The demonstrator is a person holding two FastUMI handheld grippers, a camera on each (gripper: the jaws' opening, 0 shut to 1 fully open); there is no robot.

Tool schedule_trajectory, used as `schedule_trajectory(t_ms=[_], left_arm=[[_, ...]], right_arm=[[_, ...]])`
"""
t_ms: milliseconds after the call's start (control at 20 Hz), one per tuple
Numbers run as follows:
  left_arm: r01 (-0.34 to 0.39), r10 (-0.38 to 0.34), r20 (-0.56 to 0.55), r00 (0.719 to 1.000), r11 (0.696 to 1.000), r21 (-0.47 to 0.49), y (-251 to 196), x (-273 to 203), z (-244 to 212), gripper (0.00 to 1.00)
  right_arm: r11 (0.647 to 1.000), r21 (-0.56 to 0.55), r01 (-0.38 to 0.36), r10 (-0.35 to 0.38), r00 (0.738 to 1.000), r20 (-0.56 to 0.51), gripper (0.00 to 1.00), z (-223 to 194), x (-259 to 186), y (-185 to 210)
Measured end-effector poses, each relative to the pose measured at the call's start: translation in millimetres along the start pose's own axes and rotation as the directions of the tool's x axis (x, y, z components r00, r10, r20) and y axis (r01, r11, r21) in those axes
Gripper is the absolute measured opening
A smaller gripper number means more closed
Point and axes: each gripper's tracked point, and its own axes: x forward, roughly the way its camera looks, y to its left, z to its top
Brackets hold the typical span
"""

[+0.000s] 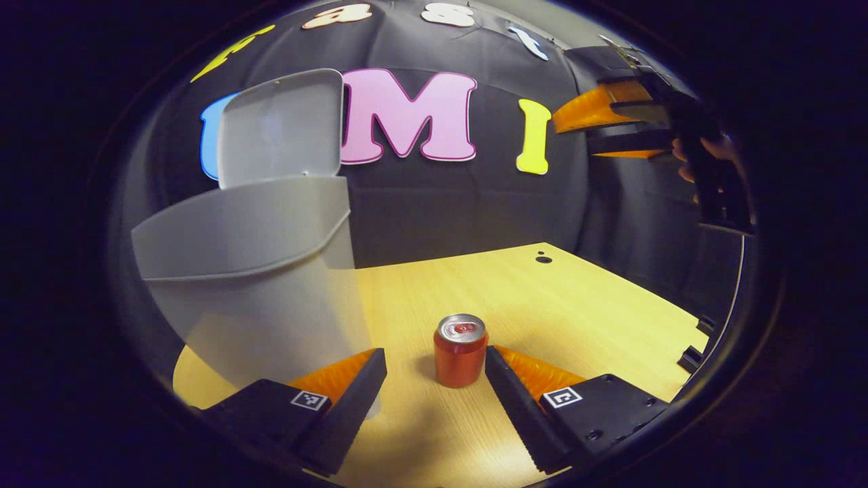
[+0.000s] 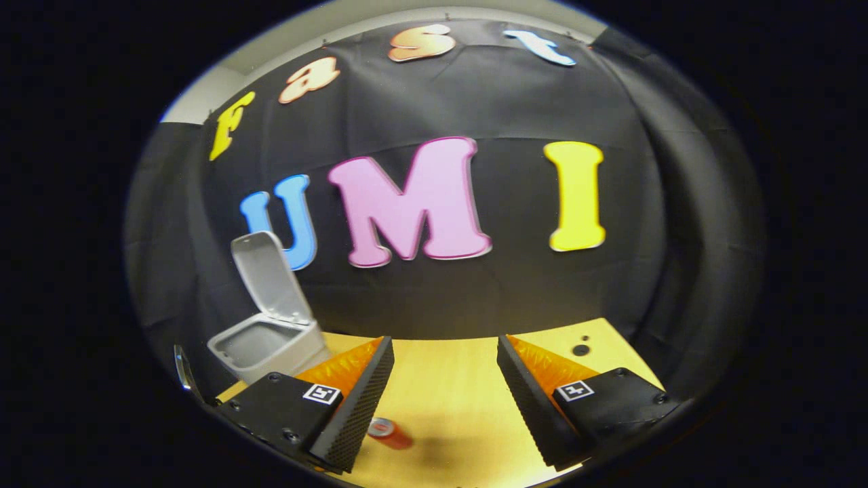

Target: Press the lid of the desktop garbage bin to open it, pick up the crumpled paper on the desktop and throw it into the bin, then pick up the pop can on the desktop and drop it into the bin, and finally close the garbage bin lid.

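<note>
In the left gripper view, the garbage bin [image 1: 251, 271] stands at the left on the desktop [image 1: 556, 305]. It is made of smooth grey plastic, with a rim that curves down at the front and a body that becomes narrower to the bottom. Its lid [image 1: 281, 125] is a flat plate with rounded corners and it stands up, open, at the back. To the right of the bin, the pop can [image 1: 461, 349] stands upright on the light wood surface. The can is a short red cylinder with a shiny silver top and a pull tab. The left gripper [image 1: 434, 379] is wide open and holds nothing; the can stands between its two fingers, near the right one, but I cannot tell if that finger touches it. The inner faces of the fingers have a ribbed texture. At the far right, high above the table, the right gripper [image 1: 610, 129] is seen from the side, with a hand [image 1: 705, 159] behind it.

In the right gripper view, the bin [image 2: 271, 342] is small at the left, with the lid [image 2: 268, 278] raised and the inside in shadow. The right gripper [image 2: 444, 379] is wide apart and empty, above the desktop [image 2: 441, 379]. The can [image 2: 388, 432] shows low down, partly hidden behind the left finger. A dark round hole [image 2: 581, 350] is in the wood at the right.
</note>
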Motion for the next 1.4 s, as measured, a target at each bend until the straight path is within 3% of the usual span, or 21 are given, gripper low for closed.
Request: schedule_trajectory(t_ms=[200,400,700,1050,1150,1400], left_arm=[[0.009,-0.009,-0.033,0.999,1.000,0.017,-14.8,43.3,-24.2,1.00],[-0.014,0.014,-0.050,0.999,1.000,0.004,-20.6,76.5,-40.3,0.98],[-0.021,0.020,-0.042,0.999,1.000,-0.015,-19.3,107.8,-42.2,0.98],[-0.049,0.048,-0.058,0.997,0.999,-0.009,-22.4,108.7,-41.0,0.89],[-0.040,0.040,-0.035,0.999,0.999,0.000,-30.8,98.8,-25.7,0.89],[-0.001,0.003,0.126,0.992,1.000,-0.012,-43.6,51.9,83.0,0.89]], right_arm=[[0.992,-0.019,0.122,-0.121,0.992,0.035,0.98,-19.3,-30.7,-67.7],[0.980,-0.056,0.193,-0.191,0.981,0.043,0.98,-47.3,-52.9,-101.1],[0.974,0.042,0.221,-0.218,0.974,-0.064,0.98,-100.2,-75.0,-110.2],[0.982,0.024,0.189,-0.187,0.980,-0.066,0.98,-99.4,-68.3,-87.7],[0.984,0.020,0.179,-0.178,0.982,-0.068,0.98,-93.7,-66.5,-82.2],[0.985,-0.004,0.174,-0.174,0.985,-0.003,0.98,-52.3,-64.6,-73.3]])
